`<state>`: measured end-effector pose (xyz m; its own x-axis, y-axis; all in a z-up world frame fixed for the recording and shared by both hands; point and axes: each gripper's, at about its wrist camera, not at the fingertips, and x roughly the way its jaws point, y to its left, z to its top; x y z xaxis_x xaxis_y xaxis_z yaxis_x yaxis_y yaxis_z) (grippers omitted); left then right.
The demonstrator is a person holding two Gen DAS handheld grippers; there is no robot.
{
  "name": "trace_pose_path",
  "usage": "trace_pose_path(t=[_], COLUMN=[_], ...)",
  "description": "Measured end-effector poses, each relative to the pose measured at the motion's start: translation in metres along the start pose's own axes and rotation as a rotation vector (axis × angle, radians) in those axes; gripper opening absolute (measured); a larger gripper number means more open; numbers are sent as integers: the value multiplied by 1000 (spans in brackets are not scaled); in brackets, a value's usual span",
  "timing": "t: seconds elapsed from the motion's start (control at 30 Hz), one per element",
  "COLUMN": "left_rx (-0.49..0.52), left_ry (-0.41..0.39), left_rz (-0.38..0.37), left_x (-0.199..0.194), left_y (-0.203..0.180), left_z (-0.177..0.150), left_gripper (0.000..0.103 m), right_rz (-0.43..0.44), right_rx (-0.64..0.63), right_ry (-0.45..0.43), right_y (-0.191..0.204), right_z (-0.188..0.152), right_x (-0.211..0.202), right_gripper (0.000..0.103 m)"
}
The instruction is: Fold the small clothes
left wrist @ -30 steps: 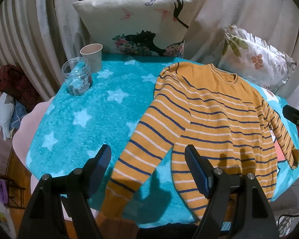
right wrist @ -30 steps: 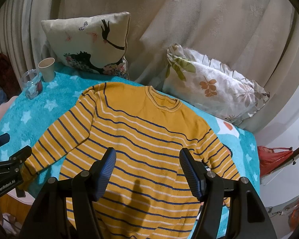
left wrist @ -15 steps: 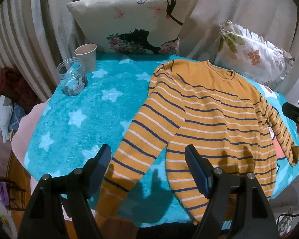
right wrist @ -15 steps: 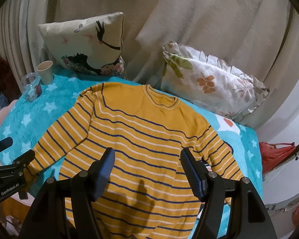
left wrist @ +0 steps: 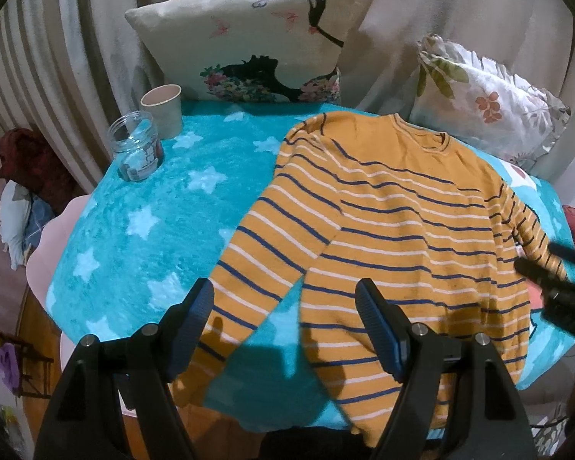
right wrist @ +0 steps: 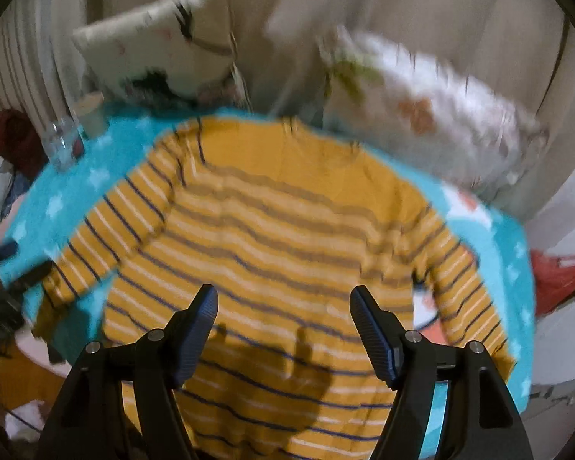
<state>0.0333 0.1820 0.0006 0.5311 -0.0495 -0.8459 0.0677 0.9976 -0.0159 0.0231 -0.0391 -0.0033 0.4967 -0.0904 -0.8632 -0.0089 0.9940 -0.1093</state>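
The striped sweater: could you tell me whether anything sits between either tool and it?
Nothing visible does. The sweater lies flat and uncovered on the star blanket; the left tool and right tool hover open above it. The glass jar and paper cup stand clear at the far corner.

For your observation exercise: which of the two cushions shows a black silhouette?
The flat cream cushion behind the paper cup; the ruffled one shows leaves.

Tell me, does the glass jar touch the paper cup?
Cannot tell. In the left wrist view the jar overlaps the cup behind it, so no gap or contact shows; the right wrist view is blurred.
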Motion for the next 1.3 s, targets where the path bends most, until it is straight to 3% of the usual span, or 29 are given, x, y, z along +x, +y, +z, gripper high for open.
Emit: trace_pose_path(t=[0.1,0.3,0.4,0.47,0.63,0.67,0.7,0.77,0.8,0.83,1.07,1.2,1.3], left_rx=[0,0,18,35,58,56,52,33,21,10,-47,-79,-105], left_ry=[-1,4,6,11,5,4,4,-2,-4,-4,-4,2,10], left_rz=[13,6,0,-5,-12,-11,-10,-6,-5,-5,14,24,25], left_x=[-4,-7,-8,-8,-12,-12,-13,-15,-16,-16,-16,-16,-14], left_y=[-17,-63,-91,-110,-145,-149,-152,-156,-155,-155,-143,-126,-107], left_z=[-1,-1,-3,-6,-11,-11,-12,-12,-12,-12,-14,-19,-24], left_gripper=[75,75,75,75,75,75,75,75,75,75,75,75,75], right_rz=[-35,-244,-179,-121,-75,-90,-114,-133,-90,-64,-105,-76,6], right_rx=[97,509,755,818,700,679,655,644,674,735,961,909,813], right_ry=[37,95,82,36,37,44,53,39,12,-11,-122,-170,-199], right_y=[-58,-248,-320,-341,-342,-342,-344,-355,-366,-384,-476,-472,-440], right_z=[-35,-139,-186,-198,-195,-194,-195,-196,-199,-204,-231,-198,-153], right_x=[17,30,31,32,62,69,76,78,73,66,30,23,24], right_gripper=[76,76,76,76,76,72,44,16,8,7,6,6,6])
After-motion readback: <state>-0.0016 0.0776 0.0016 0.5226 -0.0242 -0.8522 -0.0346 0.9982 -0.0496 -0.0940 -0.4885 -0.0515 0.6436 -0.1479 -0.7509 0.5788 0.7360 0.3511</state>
